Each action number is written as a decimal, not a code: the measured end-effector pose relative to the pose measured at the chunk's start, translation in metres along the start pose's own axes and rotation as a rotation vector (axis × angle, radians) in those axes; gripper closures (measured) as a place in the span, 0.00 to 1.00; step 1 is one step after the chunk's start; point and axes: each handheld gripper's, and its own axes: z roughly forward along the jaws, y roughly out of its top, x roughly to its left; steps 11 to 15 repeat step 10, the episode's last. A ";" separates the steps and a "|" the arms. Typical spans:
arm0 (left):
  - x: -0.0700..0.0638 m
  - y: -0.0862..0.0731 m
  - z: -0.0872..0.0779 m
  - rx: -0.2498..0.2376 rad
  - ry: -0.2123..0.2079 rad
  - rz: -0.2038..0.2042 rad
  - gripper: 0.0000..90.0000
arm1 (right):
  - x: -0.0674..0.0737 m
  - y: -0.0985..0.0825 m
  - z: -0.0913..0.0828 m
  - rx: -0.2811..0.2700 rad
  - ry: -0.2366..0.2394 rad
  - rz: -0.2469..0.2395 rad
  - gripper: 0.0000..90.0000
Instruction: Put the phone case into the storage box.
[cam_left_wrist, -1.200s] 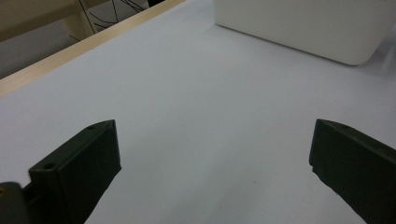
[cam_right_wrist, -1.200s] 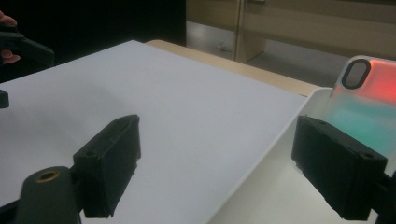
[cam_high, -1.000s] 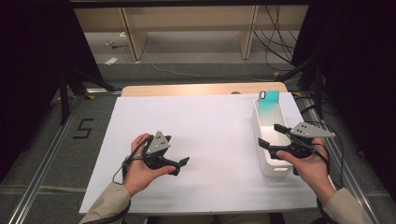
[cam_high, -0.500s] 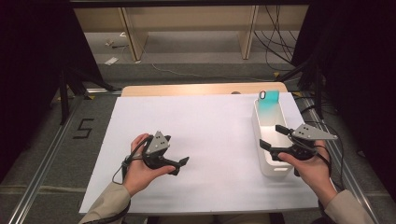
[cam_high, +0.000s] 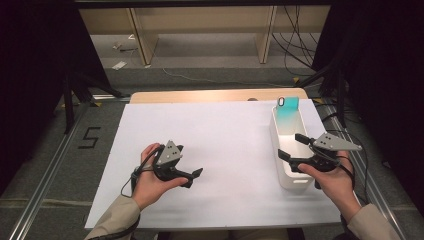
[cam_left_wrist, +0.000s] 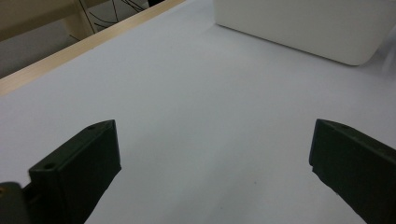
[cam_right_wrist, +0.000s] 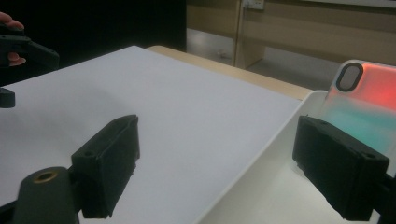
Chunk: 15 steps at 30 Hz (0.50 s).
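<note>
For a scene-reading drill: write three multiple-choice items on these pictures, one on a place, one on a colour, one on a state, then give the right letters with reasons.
1. Where is the phone case?
A. leaning in the white bin
B. flat on the white sheet
C. on the floor

2. What colour is the phone case in the high view?
A. yellow
B. teal
C. black

3. How is the right gripper?
A. shut on the phone case
B. shut on nothing
C. open, holding nothing

Answers: 1 A, the case stands propped at the bin's far end. 2 B, its back fades from teal to white. 3 C, its fingers stand wide apart, one each side of the bin's wall.
</note>
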 end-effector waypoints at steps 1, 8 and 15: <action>0.000 0.000 0.000 0.001 0.000 0.000 0.02 | 0.000 0.000 0.000 -0.001 0.001 0.001 0.18; 0.000 0.001 0.001 -0.001 -0.005 -0.005 0.02 | 0.000 0.001 -0.001 -0.018 0.004 0.000 0.17; 0.000 0.001 0.001 0.000 -0.005 -0.001 0.02 | 0.000 0.001 -0.001 -0.026 0.002 0.006 0.17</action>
